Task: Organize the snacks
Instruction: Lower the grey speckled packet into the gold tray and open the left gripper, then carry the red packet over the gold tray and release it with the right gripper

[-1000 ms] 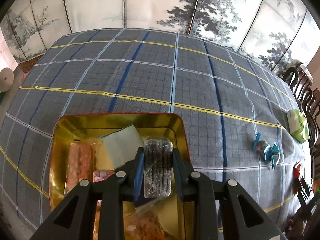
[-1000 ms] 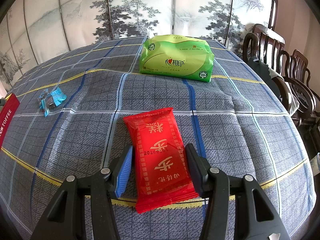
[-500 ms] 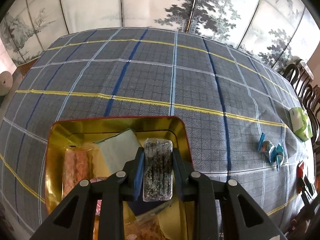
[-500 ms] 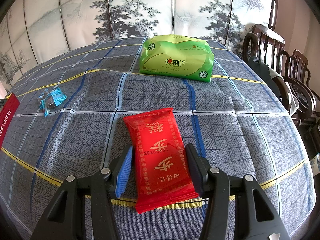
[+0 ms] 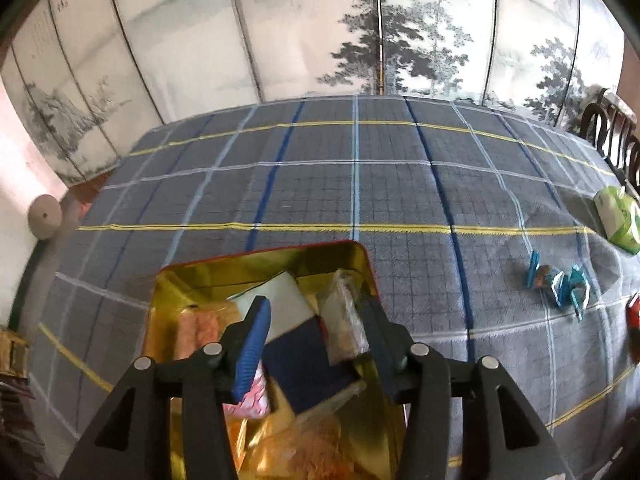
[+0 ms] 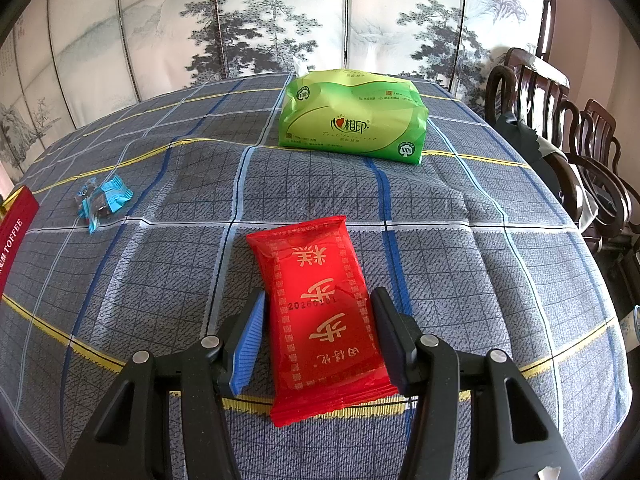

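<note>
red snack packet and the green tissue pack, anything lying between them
Nothing: in the right wrist view only bare plaid tablecloth separates the red snack packet from the green tissue pack.

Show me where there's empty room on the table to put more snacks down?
Bare cloth lies beyond the gold tin, and between the red packet and the green tissue pack. More is free between the blue candies and the red packet. The tin itself is crowded with snacks.
</note>
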